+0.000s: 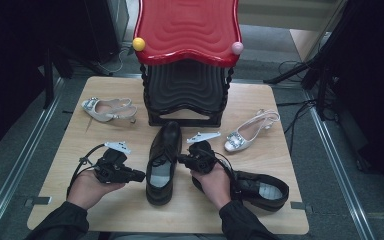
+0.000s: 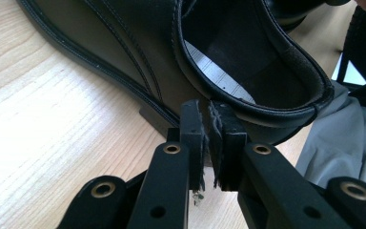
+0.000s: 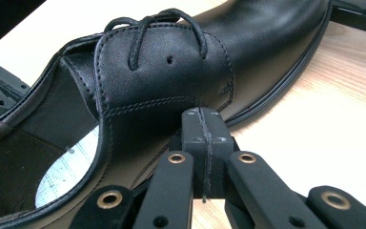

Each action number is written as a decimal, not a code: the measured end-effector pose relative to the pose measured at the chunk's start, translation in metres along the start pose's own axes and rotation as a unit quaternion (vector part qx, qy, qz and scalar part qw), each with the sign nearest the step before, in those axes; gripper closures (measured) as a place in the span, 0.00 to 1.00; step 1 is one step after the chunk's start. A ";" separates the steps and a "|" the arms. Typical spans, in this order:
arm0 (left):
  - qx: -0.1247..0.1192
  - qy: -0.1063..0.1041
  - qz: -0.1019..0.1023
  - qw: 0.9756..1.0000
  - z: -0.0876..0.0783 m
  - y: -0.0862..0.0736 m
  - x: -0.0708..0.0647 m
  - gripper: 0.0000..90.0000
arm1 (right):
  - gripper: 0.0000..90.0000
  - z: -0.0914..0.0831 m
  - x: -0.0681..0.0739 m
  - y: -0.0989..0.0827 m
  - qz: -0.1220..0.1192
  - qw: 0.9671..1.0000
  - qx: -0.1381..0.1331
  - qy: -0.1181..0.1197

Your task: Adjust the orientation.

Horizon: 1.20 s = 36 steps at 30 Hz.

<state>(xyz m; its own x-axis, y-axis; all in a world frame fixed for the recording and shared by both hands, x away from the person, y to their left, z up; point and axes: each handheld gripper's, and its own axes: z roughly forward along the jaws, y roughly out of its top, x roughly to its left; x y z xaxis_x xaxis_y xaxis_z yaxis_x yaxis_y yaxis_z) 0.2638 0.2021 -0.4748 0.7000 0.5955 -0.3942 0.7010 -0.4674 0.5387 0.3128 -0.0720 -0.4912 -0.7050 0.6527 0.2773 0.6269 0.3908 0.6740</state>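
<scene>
Shoes lie across the bench [image 1: 130,210] in the high view: a black shoe [image 1: 163,162] at the middle, its long axis running from the person toward the red stand [image 1: 187,30], toe pointing away. The left hand-held gripper [image 1: 139,175] sits just left of its heel end, pointing right at it; the right hand-held gripper [image 1: 182,160] is just right of its laced middle, pointing left. Both flank the shoe closely, with the right one looking slightly nearer. A second black shoe [image 1: 260,190] lies behind the right hand, and two pale heeled shoes [image 1: 109,109] [image 1: 245,135] lie farther out.

Left gripper view: the left hand-held gripper [image 2: 208,107] has its jaws almost together with only a thin slit between the pads and nothing in them; the shoe's heel collar [image 2: 276,112] is right ahead of the tips, whether touching I cannot tell.

Right gripper view: the right hand-held gripper [image 3: 203,114] is fully closed and empty, its tips up against the shoe's side just below the laces [image 3: 157,28]. Either would have to open before it could pinch the rim.
</scene>
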 end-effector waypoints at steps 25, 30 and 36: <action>-0.039 0.041 -0.019 0.998 -0.013 -0.005 0.012 0.42 | 0.50 -0.053 -0.015 0.001 -0.029 0.997 -0.047 0.059; -0.039 0.049 -0.016 0.998 -0.014 -0.003 0.014 0.41 | 0.51 -0.060 -0.015 -0.001 -0.038 0.997 -0.038 0.057; -0.041 0.049 -0.014 0.998 -0.016 0.000 0.016 0.40 | 0.52 -0.067 -0.017 -0.009 -0.048 0.997 -0.028 0.049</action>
<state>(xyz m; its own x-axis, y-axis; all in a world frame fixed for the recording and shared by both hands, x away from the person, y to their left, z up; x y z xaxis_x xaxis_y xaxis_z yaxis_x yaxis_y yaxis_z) 0.2726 0.2222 -0.4691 0.6603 0.6710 -0.3373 0.7039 -0.3964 0.5893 0.2968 -0.1299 -0.4559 -0.7918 0.5465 0.2725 0.5370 0.4104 0.7371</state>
